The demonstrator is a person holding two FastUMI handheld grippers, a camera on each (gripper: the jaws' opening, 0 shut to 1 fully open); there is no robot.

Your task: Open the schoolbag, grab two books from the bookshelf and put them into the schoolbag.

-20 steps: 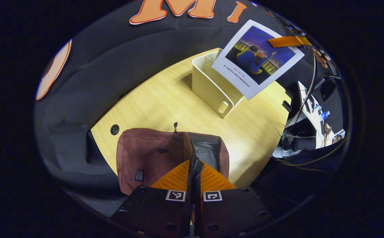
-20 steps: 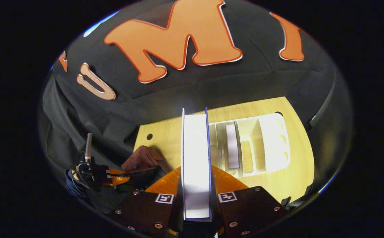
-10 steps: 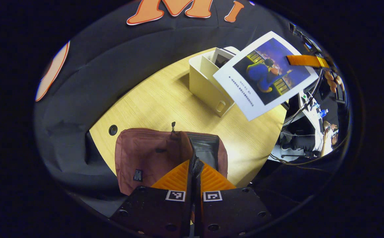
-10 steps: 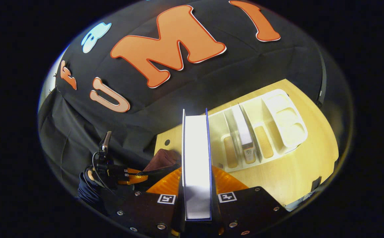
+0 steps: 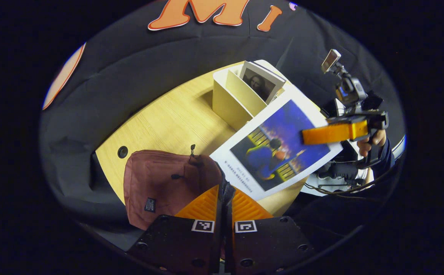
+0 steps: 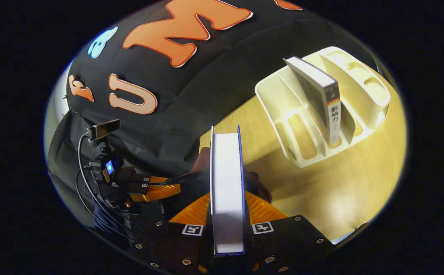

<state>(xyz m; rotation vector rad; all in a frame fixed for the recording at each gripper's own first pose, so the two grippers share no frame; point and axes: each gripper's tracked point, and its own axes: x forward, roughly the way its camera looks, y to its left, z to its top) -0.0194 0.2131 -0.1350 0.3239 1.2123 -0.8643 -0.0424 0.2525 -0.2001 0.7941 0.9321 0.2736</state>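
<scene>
A recording booth: black cloth wall [image 5: 138, 72] behind a light wooden table [image 5: 168, 118].

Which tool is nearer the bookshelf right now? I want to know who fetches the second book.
Right. The right tool holds the picture book just in front of the bookshelf; the left tool stays back, pinching the schoolbag rim.

A light wooden table [image 5: 168, 118] with a round cable hole [image 5: 122, 152] stands against draped black cloth [image 5: 138, 68].
</scene>
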